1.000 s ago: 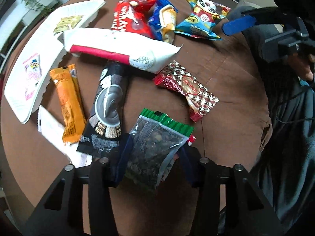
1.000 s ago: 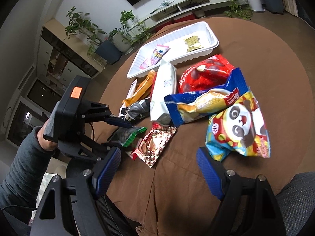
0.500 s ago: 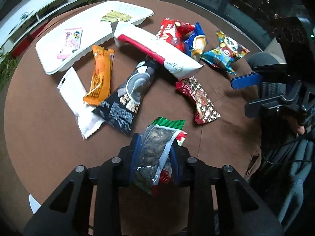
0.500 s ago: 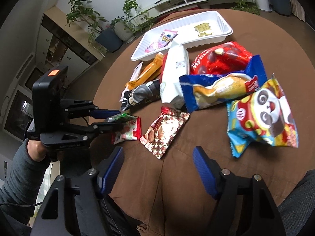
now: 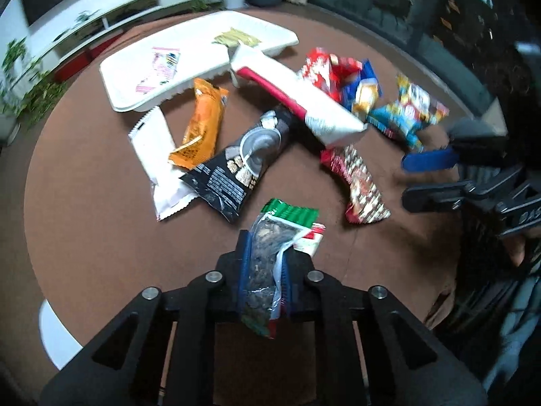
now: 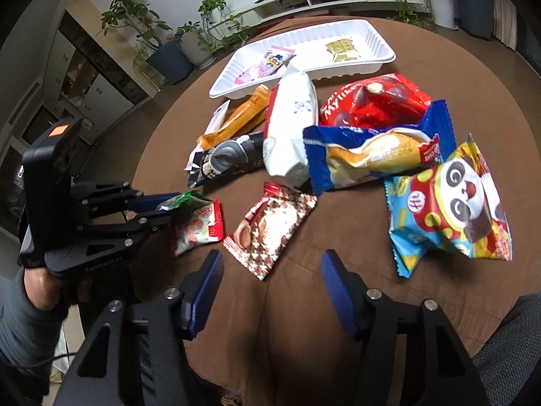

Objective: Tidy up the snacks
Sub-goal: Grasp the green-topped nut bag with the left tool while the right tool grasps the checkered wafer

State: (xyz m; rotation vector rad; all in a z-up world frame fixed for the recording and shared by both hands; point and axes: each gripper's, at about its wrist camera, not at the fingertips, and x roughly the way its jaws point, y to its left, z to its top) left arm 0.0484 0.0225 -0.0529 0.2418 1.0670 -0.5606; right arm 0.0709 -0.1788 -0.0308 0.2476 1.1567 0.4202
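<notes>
My left gripper [image 5: 263, 253] is shut on a clear bag of dark seeds with a green top [image 5: 287, 215], held just above the brown table; in the right wrist view the same gripper [image 6: 169, 208] pinches it at the left. A small red-and-white packet [image 6: 199, 226] lies right under it. My right gripper [image 6: 272, 291] hovers over bare tablecloth just short of a red checkered packet [image 6: 270, 226]; its jaws are closing with nothing between them. At the far side stands a white tray [image 6: 311, 54] with a pink packet [image 6: 267, 66] and a gold one [image 6: 343, 49] in it.
Loose snacks lie between the grippers and the tray: a long white bag [image 6: 290, 125], a black bag [image 5: 243, 162], an orange bar [image 5: 203, 125], a flat white packet [image 5: 155, 155], a red bag [image 6: 372, 105], a blue bag [image 6: 372, 155] and a panda bag [image 6: 453, 206]. Potted plants stand beyond the table.
The left jaws closed onto the green-topped bag and the gripper rolled and pulled back with it. The right jaws narrowed as that gripper edged toward the checkered packet.
</notes>
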